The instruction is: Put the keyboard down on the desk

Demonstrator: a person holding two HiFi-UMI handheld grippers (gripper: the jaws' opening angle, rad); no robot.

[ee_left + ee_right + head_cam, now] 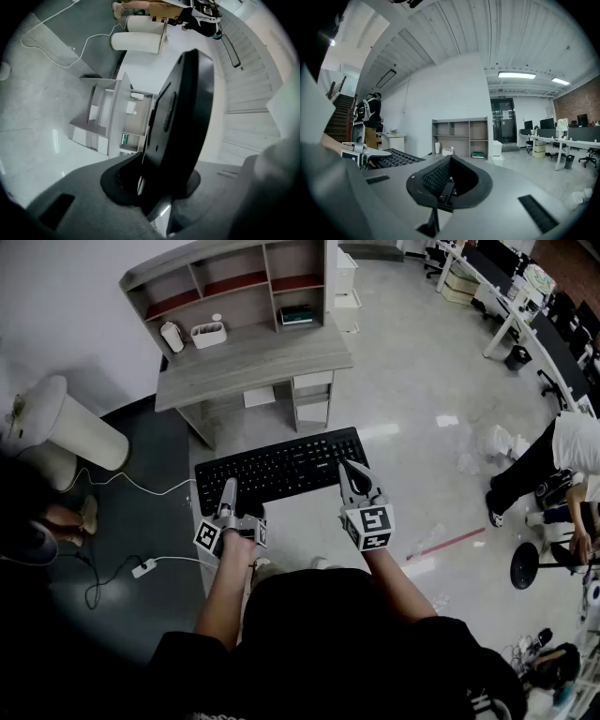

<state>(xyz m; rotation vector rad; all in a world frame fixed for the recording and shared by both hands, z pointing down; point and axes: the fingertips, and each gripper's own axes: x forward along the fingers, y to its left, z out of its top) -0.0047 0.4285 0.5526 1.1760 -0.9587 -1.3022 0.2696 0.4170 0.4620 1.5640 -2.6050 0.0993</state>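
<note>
A black keyboard (281, 468) hangs level in the air over the floor, a short way in front of the grey desk (253, 357) with its shelf unit. My left gripper (228, 495) is shut on the keyboard's near left edge. In the left gripper view the keyboard (183, 117) stands edge-on, clamped between the jaws of that gripper (157, 187). My right gripper (352, 474) is shut on the keyboard's near right corner. The right gripper view shows this gripper (445, 187) closed on the edge, with the keys (396, 159) running off to the left.
On the desk stand a white bottle (172, 337) and a white box (208, 334). A white drawer unit (345, 287) is to its right, a white bin (66, 423) to its left. A power strip (143, 567) with cable lies on the floor. A person (562, 456) stands at right.
</note>
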